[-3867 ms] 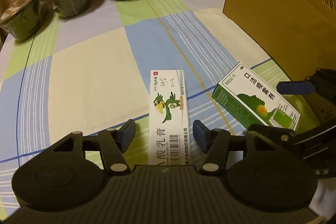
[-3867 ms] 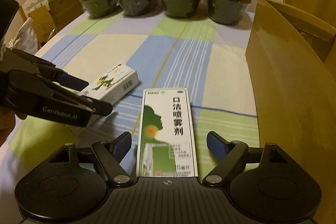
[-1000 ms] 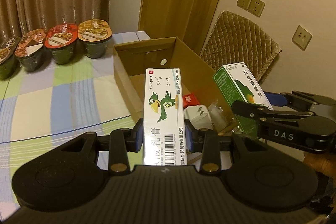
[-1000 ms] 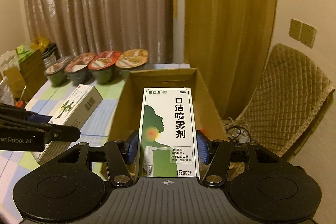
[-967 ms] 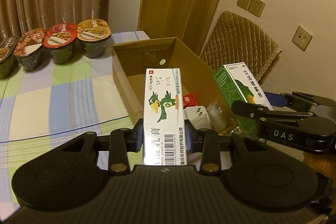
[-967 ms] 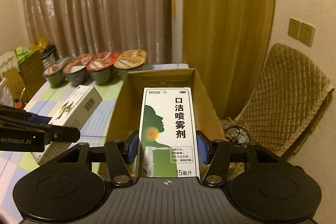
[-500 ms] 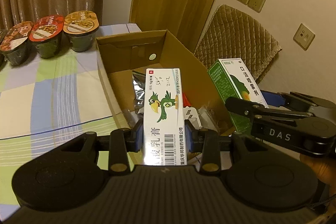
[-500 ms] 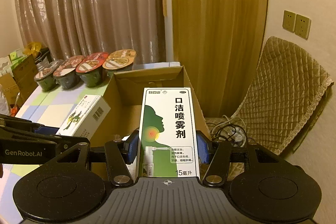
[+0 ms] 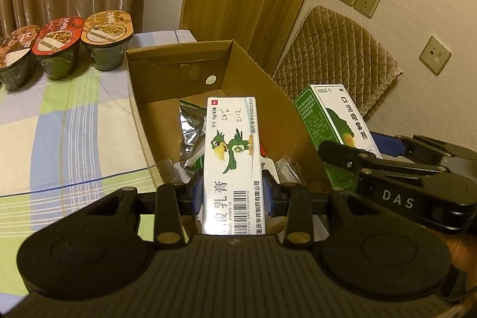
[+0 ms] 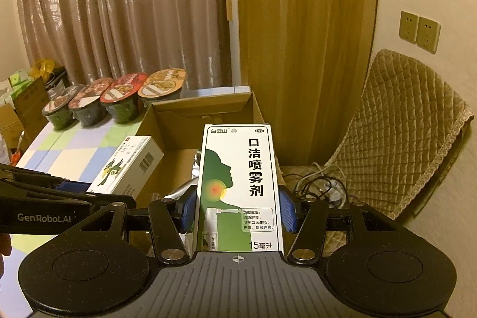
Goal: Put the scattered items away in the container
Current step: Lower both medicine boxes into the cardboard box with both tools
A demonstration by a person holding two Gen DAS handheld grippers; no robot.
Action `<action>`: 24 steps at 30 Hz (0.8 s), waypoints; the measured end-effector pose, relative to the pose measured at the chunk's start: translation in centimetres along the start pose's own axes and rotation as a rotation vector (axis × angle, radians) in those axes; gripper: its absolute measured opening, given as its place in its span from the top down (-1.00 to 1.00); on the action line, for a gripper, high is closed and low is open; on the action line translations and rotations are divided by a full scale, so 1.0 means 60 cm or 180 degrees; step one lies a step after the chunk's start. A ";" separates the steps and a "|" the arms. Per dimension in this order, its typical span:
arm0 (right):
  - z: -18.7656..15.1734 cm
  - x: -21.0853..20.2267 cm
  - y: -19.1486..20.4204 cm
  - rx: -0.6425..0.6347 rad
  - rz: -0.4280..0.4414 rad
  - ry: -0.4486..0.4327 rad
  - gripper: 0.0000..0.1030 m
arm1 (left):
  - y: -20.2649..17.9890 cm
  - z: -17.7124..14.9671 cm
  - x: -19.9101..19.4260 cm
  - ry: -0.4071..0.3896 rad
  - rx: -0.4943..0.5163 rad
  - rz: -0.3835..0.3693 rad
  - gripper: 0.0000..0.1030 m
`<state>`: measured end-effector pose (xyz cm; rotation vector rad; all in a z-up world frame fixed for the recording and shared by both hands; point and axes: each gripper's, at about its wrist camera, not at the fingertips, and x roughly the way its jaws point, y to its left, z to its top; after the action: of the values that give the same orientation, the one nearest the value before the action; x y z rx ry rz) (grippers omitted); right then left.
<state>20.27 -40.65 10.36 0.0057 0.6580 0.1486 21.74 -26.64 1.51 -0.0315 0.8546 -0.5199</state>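
Observation:
My left gripper [image 9: 232,194] is shut on a white ointment box with a green parrot [image 9: 231,157], held in the air above the open cardboard box [image 9: 176,73]. My right gripper [image 10: 238,209] is shut on a green and white throat spray box [image 10: 238,186], also raised over the cardboard box [image 10: 202,112]. In the left wrist view the spray box [image 9: 331,127] hangs at the right, by the carton's right wall. The parrot box [image 10: 128,166] shows at the left in the right wrist view. Inside the carton lie a silver foil pouch [image 9: 190,127] and small items, partly hidden.
Several sealed noodle bowls [image 9: 107,37] stand in a row at the table's far edge on the checked cloth [image 9: 59,121]. A quilted chair [image 10: 399,121] sits right of the carton, with cables [image 10: 313,183] on its seat. Curtains and a wooden door stand behind.
Both grippers, each holding its box, have moved forward over the carton. More of the carton's inside now shows, including the foil pouch.

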 end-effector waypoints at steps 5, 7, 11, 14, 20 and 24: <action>0.000 0.001 -0.001 -0.0001 0.0002 0.0000 -0.12 | -0.001 0.001 0.007 0.0005 -0.0030 -0.0010 0.36; 0.000 0.001 -0.001 -0.0002 0.0001 -0.0001 -0.12 | -0.001 0.002 0.010 0.0006 -0.0037 -0.0009 0.36; 0.001 0.004 -0.002 -0.0007 0.0002 0.0003 -0.12 | -0.002 0.003 0.014 0.0006 -0.0047 -0.0012 0.36; 0.004 0.009 -0.003 -0.0019 0.0007 0.0009 -0.12 | -0.001 0.005 0.017 0.0007 -0.0058 -0.0005 0.36; 0.007 0.018 -0.001 -0.0034 0.0014 0.0021 -0.12 | 0.004 0.009 0.025 0.0001 -0.0094 0.0010 0.36; 0.006 0.023 0.001 -0.0041 0.0012 0.0029 -0.12 | 0.005 0.010 0.027 -0.0004 -0.0098 0.0015 0.36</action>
<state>21.52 -40.38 9.81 -0.0061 0.6661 0.1567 23.19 -27.24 0.70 -0.0579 0.8611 -0.5022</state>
